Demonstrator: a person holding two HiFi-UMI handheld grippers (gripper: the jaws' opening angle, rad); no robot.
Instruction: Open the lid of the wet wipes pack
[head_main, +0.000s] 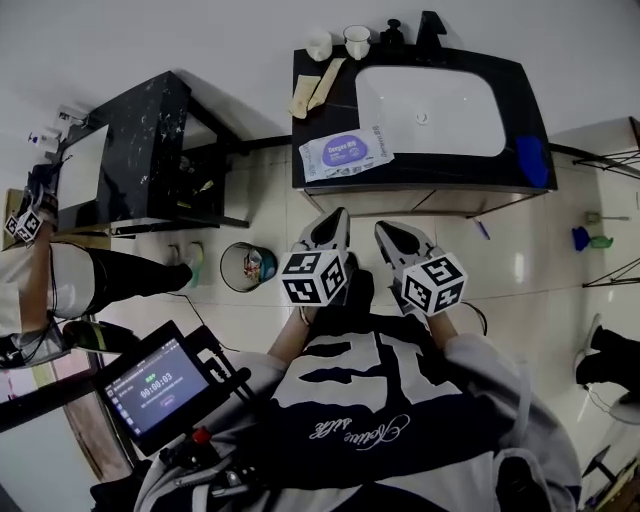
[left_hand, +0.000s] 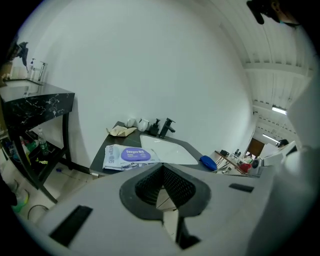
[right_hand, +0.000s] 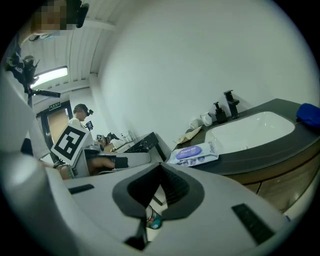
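While my left claw (head_main: 333, 222) and right claw (head_main: 392, 236) hang clenched on nothing just short of the desk (head_main: 430, 172), the wipes pack (head_main: 345, 152) lies ahead on its near left corner, long axis left to right, closer to the left claw.
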